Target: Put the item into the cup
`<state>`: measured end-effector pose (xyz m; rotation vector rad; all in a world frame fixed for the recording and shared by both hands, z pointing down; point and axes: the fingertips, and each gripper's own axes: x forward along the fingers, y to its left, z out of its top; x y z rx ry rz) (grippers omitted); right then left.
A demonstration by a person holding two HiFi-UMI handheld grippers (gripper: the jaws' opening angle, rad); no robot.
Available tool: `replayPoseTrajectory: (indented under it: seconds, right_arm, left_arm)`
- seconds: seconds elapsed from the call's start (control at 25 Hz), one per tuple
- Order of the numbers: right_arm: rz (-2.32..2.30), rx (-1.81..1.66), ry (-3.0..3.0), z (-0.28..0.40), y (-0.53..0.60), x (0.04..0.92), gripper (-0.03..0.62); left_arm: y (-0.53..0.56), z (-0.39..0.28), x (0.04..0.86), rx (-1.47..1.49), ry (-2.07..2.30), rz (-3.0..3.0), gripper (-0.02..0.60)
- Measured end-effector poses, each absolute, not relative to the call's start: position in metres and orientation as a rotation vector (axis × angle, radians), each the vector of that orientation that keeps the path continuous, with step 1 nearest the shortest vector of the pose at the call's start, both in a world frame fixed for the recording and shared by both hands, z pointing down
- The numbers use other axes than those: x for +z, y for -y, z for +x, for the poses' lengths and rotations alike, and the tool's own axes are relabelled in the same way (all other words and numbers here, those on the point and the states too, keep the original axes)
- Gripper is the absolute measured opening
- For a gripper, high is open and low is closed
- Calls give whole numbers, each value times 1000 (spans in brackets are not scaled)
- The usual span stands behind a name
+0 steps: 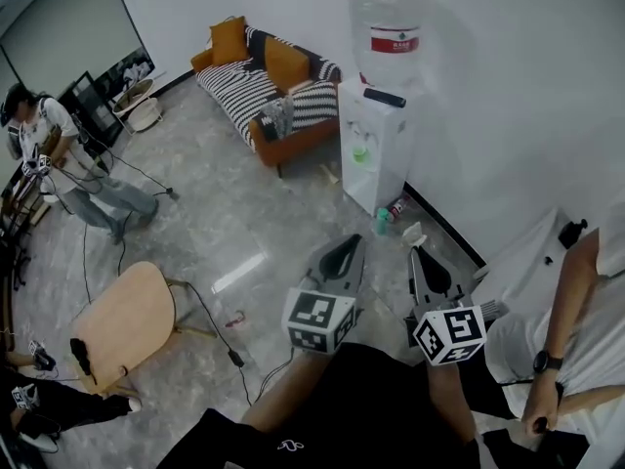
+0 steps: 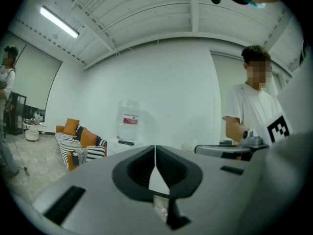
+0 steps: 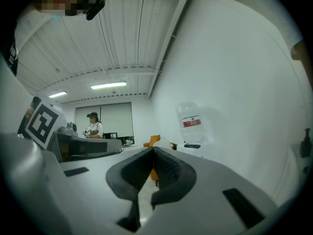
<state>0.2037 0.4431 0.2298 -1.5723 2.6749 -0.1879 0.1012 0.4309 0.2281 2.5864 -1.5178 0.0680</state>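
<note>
Left gripper (image 1: 349, 243): jaws clenched tip to tip, nothing between them. Right gripper (image 1: 420, 255): likewise clenched, empty. Both sit at lower centre of the head view, above the floor (image 1: 234, 228). Item and cup: in no view, so weight, stiffness and hold point cannot be judged. Water dispenser (image 1: 376, 159): upper centre.

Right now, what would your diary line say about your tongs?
left tongs: shut, empty | right tongs: shut, empty | both facing: water dispenser | task: not started
</note>
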Motion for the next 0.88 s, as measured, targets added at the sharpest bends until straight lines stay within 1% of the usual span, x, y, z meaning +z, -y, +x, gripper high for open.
replayPoseTrajectory:
  seconds: [0.16, 0.44, 0.6, 0.8, 0.88]
  right_arm:
    - [-1579, -168, -2656, 207, -440, 226, 12]
    - [-1539, -118, -2685, 190, -416, 224, 12]
    - [-1558, -140, -2679, 185, -377, 233, 12]
    - [-1609, -172, -2672, 179, -321, 243, 12]
    - [-1629, -178, -2667, 175, -300, 243, 12]
  left_arm:
    - [-426, 103, 226, 64, 1509, 2606, 14]
    - [-399, 99, 224, 49, 1493, 2642, 14]
    - [-359, 91, 231, 57, 1482, 2631, 14]
    - [-307, 84, 241, 163, 1513, 2670, 14]
    - [-284, 84, 240, 156, 1488, 2681, 14]
